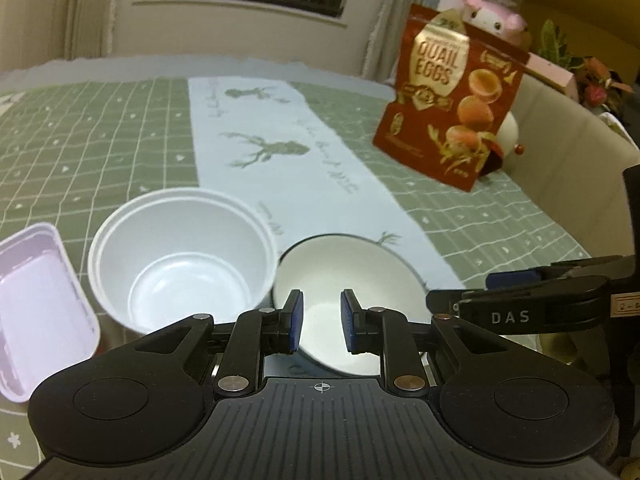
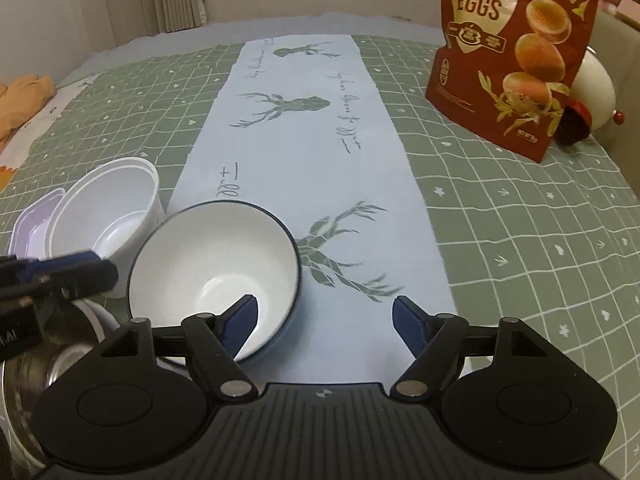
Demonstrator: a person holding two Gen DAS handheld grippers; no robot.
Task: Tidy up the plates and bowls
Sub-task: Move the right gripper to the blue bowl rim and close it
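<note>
Bowls await stacking: our left gripper point(image 1: 320, 320), nearly closed, and right gripper point(image 2: 324, 324), wide open, both empty, hover at lower centre over the dark-rimmed bowl point(image 2: 214, 264), which we judge needs gripping next.

white bowl point(image 2: 214, 264) (dark rim), green checked tablecloth point(image 2: 520, 240)

Right gripper point(image 2: 324, 320) open above pale deer-print runner point(image 2: 304, 152), nothing between blue pads. Dark-rimmed white bowl point(image 2: 216, 264) just left, tilted, beside white plastic bowl point(image 2: 108, 208) and lilac container point(image 2: 32, 220). Left gripper point(image 2: 86, 274) entering at left over steel bowl point(image 2: 52, 368). Quail eggs bag point(image 2: 516, 48) upright, far right.
</note>
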